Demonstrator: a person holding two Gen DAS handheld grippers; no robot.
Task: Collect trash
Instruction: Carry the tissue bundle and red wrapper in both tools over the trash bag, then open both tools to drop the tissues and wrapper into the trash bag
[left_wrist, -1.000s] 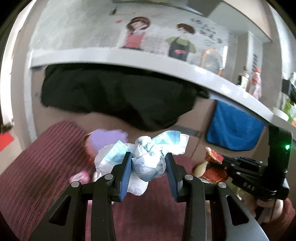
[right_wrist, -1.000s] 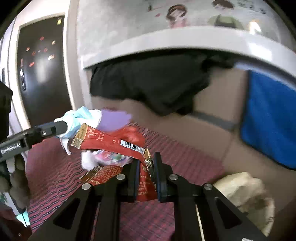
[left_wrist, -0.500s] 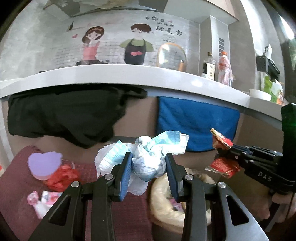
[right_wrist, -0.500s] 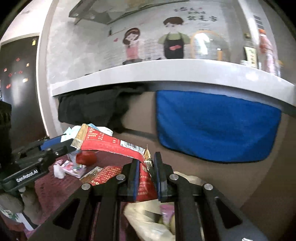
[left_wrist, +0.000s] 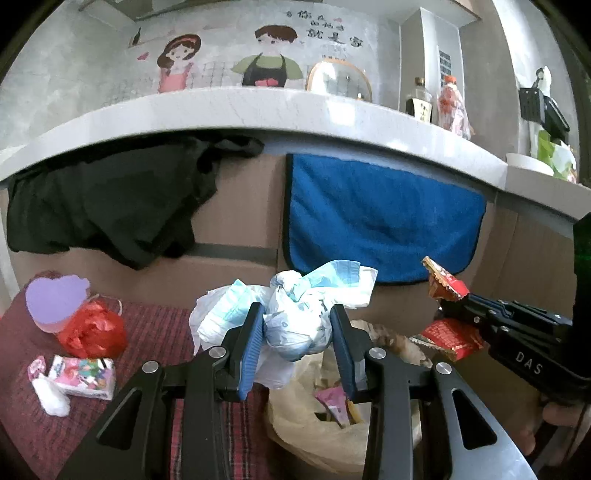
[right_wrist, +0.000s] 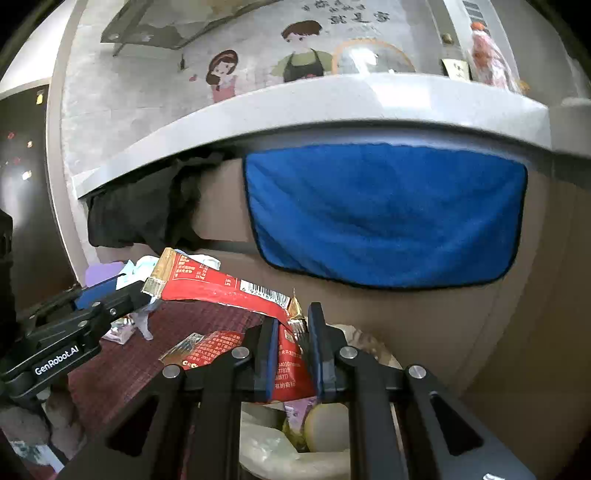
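Where a grey counter (left_wrist: 258, 110) overhangs a maroon mat (left_wrist: 155, 332) — left gripper (left_wrist: 297, 334) fingers pinching crumpled tissue (left_wrist: 295, 310), right gripper (right_wrist: 291, 341) pinching red wrapper (right_wrist: 221, 288).

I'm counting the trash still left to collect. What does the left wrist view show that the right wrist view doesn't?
Only the left wrist view: a red plastic bag, a colourful small carton and a white wad lying on the maroon mat.

Only the right wrist view: the barcode on the red wrapper clamped in the right gripper.

Both: the crumpled tissue in the left gripper, the lined bin below, the blue towel.
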